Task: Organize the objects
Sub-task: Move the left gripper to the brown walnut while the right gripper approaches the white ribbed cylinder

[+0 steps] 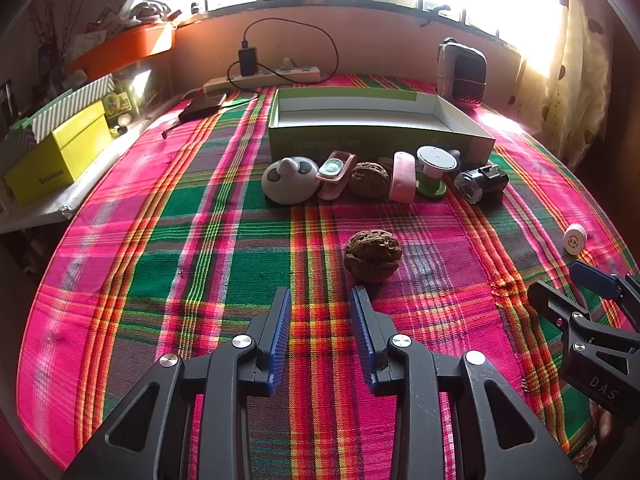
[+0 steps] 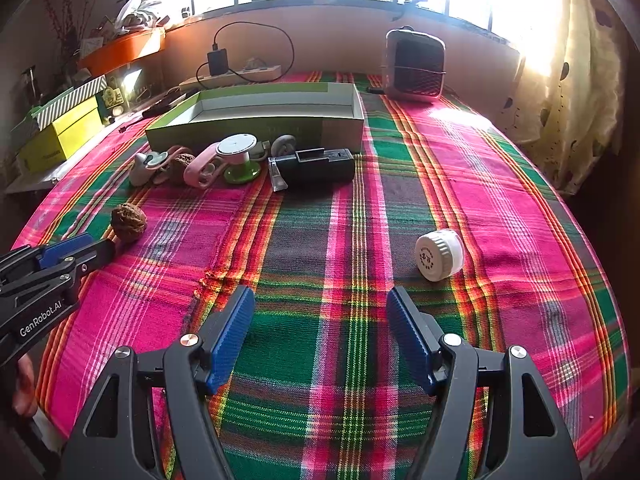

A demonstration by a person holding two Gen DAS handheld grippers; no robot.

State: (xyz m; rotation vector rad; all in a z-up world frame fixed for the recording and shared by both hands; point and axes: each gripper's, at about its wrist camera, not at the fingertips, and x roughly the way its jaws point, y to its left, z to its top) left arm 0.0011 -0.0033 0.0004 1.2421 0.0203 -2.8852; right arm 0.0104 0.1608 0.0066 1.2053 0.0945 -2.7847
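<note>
An open green box stands on the plaid cloth. In front of it lie a white panda toy, pink clips, a walnut, a green-and-white spool and a black device. A loose walnut lies just ahead and right of my open, empty left gripper. A white bottle cap lies ahead and right of my open, empty right gripper.
A small heater stands at the back right, a power strip with a charger at the back. Yellow and striped boxes sit on a side shelf at left. A curtain hangs at right.
</note>
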